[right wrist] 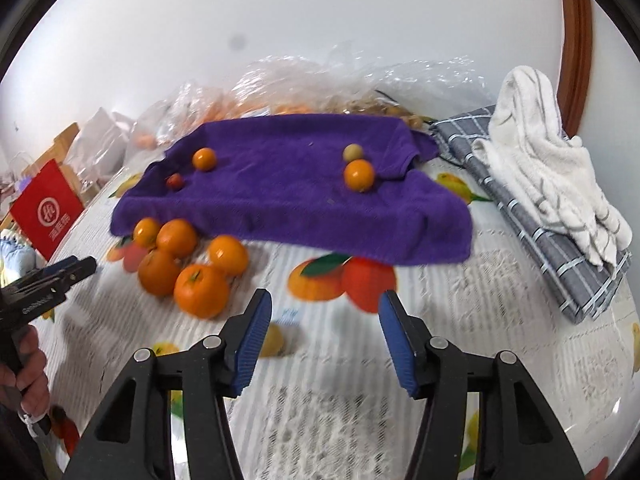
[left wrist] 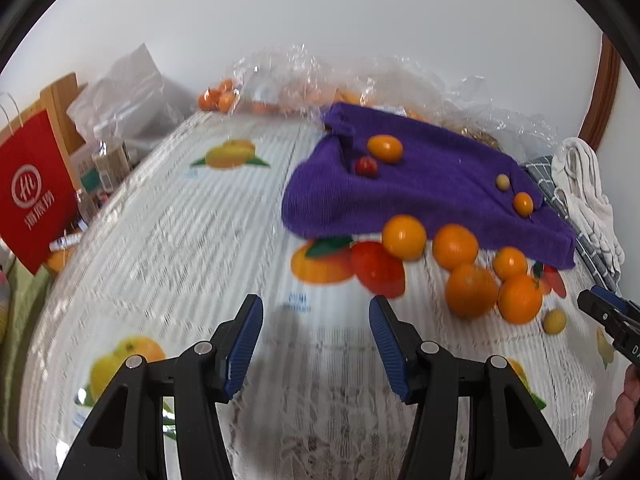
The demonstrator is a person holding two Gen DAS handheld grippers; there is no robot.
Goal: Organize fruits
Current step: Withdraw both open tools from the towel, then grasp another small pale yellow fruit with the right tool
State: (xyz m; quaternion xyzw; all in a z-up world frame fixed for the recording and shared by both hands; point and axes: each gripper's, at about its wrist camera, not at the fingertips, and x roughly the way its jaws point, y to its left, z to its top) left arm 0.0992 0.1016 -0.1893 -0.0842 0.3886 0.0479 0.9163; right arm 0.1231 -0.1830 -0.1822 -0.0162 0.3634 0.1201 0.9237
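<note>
Hovering: left hand-held gripper (left wrist: 316, 322) and right hand-held gripper (right wrist: 325, 320), each with jaws partly apart and nothing between the pads, above the fruit-print surface (left wrist: 168, 240).
Oranges: a cluster of five oranges (right wrist: 188, 260) lies on the surface, just at the near edge of the purple towel (right wrist: 280, 196).
On the towel: two small oranges (right wrist: 359, 175), a pale round fruit (right wrist: 353, 152) and a small red fruit (right wrist: 175, 181).
Behind: clear plastic bags (right wrist: 320, 84) holding more fruit.
Right side: grey checked cloth (right wrist: 540, 240) under a white towel (right wrist: 548, 168).
Left side: red paper bag (left wrist: 34, 188).
In the way: nothing between either gripper and the cluster.
</note>
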